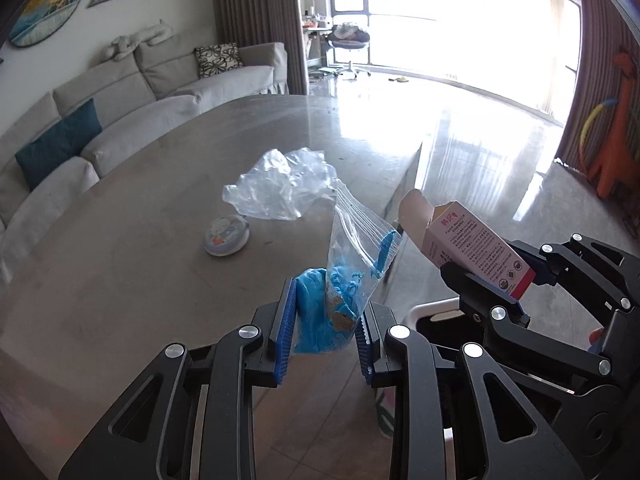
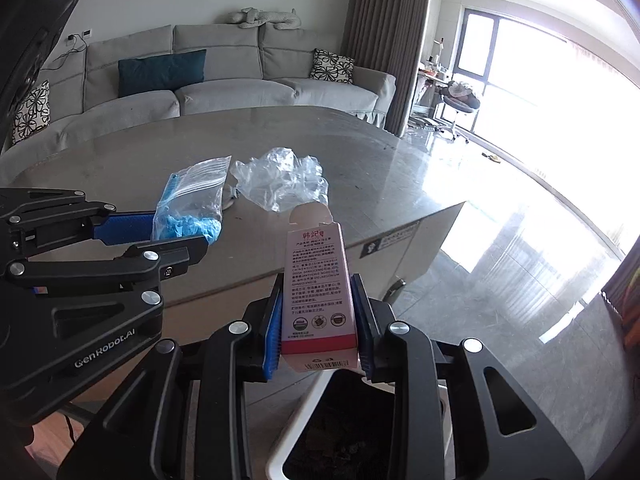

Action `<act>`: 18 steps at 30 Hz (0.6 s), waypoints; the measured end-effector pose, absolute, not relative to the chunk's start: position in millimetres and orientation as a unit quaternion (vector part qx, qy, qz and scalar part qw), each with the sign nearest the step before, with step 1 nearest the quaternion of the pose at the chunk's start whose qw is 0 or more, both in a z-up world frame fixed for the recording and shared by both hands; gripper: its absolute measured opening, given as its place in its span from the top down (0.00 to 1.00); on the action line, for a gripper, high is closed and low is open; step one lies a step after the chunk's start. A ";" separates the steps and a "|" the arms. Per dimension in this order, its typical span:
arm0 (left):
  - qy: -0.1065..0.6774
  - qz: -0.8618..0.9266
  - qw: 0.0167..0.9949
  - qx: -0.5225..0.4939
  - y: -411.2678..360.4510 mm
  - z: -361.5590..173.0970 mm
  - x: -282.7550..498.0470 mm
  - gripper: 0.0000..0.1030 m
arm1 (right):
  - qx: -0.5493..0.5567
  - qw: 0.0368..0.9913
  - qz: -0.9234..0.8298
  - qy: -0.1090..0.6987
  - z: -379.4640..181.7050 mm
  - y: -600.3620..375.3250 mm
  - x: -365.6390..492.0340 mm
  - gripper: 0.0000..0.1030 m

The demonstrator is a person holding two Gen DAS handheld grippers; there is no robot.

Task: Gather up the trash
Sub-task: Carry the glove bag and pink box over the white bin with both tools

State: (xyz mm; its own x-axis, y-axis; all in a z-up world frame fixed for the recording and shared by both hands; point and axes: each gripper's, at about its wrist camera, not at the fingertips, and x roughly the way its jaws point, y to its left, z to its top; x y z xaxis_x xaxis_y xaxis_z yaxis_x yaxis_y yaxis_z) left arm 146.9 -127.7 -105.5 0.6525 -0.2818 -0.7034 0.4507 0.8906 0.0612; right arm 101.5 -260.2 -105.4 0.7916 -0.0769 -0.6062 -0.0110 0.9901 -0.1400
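My left gripper (image 1: 326,330) is shut on a clear zip bag (image 1: 352,264) with crumpled blue material inside, held above the table's near edge; the bag also shows in the right wrist view (image 2: 188,208). My right gripper (image 2: 318,324) is shut on a pink and white carton box (image 2: 316,288) with its top flap open, held above a white trash bin (image 2: 340,420). The box and right gripper (image 1: 500,280) show at the right of the left wrist view. A crumpled clear plastic bag (image 1: 280,188) and a small round printed lid (image 1: 226,236) lie on the table.
The grey stone table (image 1: 140,220) ends at a straight right edge (image 2: 400,236). The white bin's rim (image 1: 434,308) sits just off that edge on the glossy floor. A grey sofa (image 2: 224,92) stands behind the table, an orange toy (image 1: 616,132) at far right.
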 end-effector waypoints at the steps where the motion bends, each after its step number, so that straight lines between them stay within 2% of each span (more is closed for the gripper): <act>1: 0.364 -0.215 0.898 0.120 -140.7 -107.1 140.4 0.72 | -0.067 0.943 -0.028 0.325 -107.2 -269.4 94.0 0.69; 11: 0.390 -0.300 0.858 0.149 -244.7 -139.4 89.7 0.72 | -0.034 0.925 -0.129 0.356 -133.3 -355.2 36.1 0.69; 18: 0.420 -0.322 0.830 0.175 -284.2 -166.4 77.7 0.72 | -0.014 0.917 -0.163 0.363 -147.2 -392.3 15.8 0.69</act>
